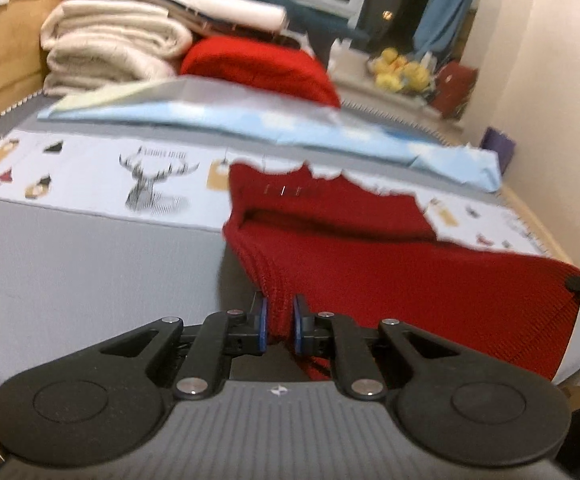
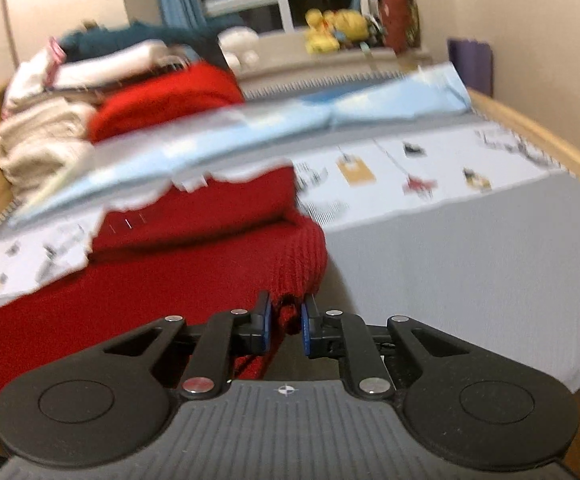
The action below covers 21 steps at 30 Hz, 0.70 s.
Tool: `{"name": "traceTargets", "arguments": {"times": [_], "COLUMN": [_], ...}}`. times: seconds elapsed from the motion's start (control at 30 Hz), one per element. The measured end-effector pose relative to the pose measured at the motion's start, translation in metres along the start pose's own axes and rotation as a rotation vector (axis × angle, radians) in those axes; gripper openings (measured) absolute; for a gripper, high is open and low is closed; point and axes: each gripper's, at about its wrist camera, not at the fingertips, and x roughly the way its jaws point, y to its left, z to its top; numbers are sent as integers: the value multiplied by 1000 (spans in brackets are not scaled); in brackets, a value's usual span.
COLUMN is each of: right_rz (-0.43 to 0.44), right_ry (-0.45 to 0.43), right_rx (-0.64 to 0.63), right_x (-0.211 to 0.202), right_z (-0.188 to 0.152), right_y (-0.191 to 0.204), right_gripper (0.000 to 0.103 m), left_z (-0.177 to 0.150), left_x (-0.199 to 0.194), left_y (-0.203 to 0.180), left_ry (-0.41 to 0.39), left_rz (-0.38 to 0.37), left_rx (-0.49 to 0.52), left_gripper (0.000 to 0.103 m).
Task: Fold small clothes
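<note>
GARMENT: red knit sweater (image 1: 370, 256) is lying half on the bed (image 1: 70, 248), soft, floppy, likely stretching | GRIP: left tool (image 1: 278, 320) and right tool (image 2: 286, 318) are each pinching a near hem corner, jaws nearly closed | AROUND: light-blue folded sheet (image 1: 330, 128) and towel stack (image 1: 114, 44) are sitting behind, limiting room.

Blur smears the folded pile (image 1: 122, 36) and yellow toys (image 2: 336, 26) (kind unclear); the sweater's (image 1: 430, 280) hem is hidden behind the gripper bodies.
</note>
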Motion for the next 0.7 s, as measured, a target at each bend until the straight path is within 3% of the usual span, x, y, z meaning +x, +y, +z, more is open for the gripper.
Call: {"name": "traceTargets", "arguments": {"times": [0.2, 0.33, 0.47, 0.63, 0.7], "right_rz": [56, 38, 14, -23, -10], "right_ry": [-34, -7, 55, 157, 197], "right_rx": [22, 53, 68, 95, 107], "right_x": [-81, -111, -75, 36, 85], "right_z": [12, 18, 25, 46, 57], "right_y": [-16, -25, -32, -55, -62], "right_gripper": [13, 13, 13, 13, 13], "left_z": [14, 21, 33, 62, 75], "left_x": [-88, -93, -29, 88, 131], "left_y": [10, 20, 47, 84, 91], "left_ry": [13, 54, 106, 184, 192], "left_rz": [-40, -30, -7, 15, 15], "left_rx": [-97, -126, -148, -180, -146], "left_gripper": [12, 12, 12, 12, 13]}}
